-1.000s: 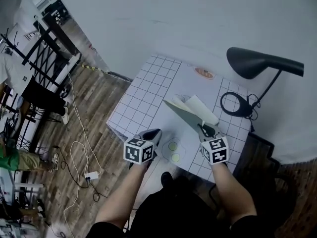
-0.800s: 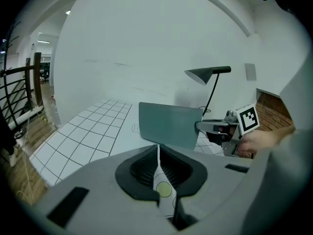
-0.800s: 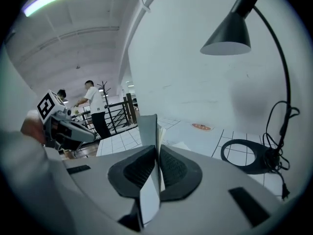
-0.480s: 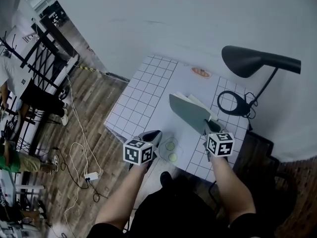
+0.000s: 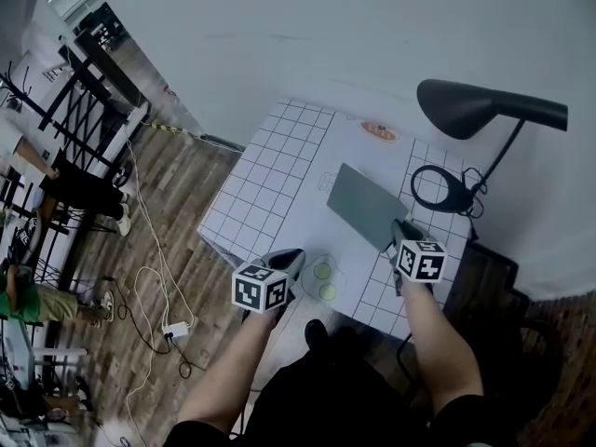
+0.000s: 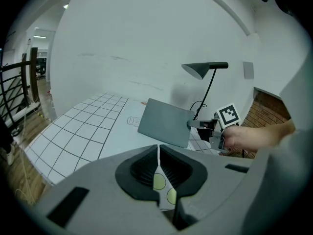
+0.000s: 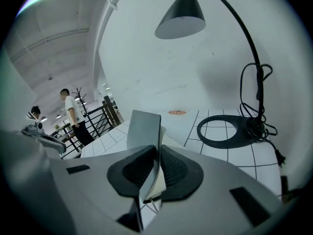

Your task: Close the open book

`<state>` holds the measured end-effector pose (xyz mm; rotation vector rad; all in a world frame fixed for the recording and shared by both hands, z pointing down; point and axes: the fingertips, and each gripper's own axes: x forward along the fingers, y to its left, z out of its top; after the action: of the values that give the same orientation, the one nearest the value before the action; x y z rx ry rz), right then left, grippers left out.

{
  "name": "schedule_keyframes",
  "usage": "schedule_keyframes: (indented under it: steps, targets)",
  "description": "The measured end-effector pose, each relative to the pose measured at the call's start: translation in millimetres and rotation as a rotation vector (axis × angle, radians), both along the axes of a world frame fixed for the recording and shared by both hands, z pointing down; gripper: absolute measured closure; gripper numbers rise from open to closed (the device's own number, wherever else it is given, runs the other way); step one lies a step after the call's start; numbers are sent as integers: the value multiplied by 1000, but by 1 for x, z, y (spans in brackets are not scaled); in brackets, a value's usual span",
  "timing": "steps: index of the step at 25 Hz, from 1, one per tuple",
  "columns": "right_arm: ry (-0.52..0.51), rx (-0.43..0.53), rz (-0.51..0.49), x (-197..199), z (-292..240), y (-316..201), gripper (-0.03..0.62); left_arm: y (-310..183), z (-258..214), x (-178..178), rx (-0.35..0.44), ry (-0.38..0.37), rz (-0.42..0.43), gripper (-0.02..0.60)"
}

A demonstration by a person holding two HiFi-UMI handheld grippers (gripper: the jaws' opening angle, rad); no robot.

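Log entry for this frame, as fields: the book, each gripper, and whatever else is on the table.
book: grey cover up, lying nearly flat on the gridded table
right gripper: jaws opening, the book's near corner between them
left gripper: shut on a thin sheet with green circles
other: black desk lamp at the table's far right

I have open room on the gridded table [image 5: 270,184] from 9 to 11 o'clock of the book [image 5: 365,205]: bare squares, nothing standing. At 12 a small orange thing [image 5: 380,131] sits near the wall. At 2 the lamp's ring base [image 5: 438,192] and tangled cord [image 5: 473,194] crowd the corner, with the shade [image 5: 466,119] hanging above. At 7, by the front edge, I see a green-dotted sheet [image 5: 323,280].
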<state>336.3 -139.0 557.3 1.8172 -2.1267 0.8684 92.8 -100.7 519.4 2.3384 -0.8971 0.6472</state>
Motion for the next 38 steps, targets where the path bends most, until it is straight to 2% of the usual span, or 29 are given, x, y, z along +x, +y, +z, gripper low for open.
schedule_keyframes:
  steps: [6,12,15,16,20,23,27,32,35,38]
  targets:
    - [-2,-43,17,3,14,7,543,7,4,-9,-16,-8,-4,562]
    - [38,-68,13,2,23,13,540,11,1,-10,-15,-5,6,563]
    - [91,-97,-11,2,29,14,532,10,-1,-10,-12,3,2,563]
    - [118,-107,-15,3,31,15,507,9,-2,-11,-12,5,1,563]
    - [184,-109,-14,12,34,19,502,8,-10,-9,-6,15,10,563]
    - [189,-113,-19,12,36,22,505,5,-17,-13,12,10,7,563]
    - [157,-152,-74,-15,47,33,502,0,-22,-19,18,13,-22,561]
    - [151,-76,-108,-25,21,36,497,-3,-41,-12,60,51,-32,563]
    - [183,-16,-138,-19,-2,35,497,-7,-47,-11,93,43,-27,562]
    - [170,17,-126,-12,-20,37,486,-11,-51,-11,124,29,-5,561]
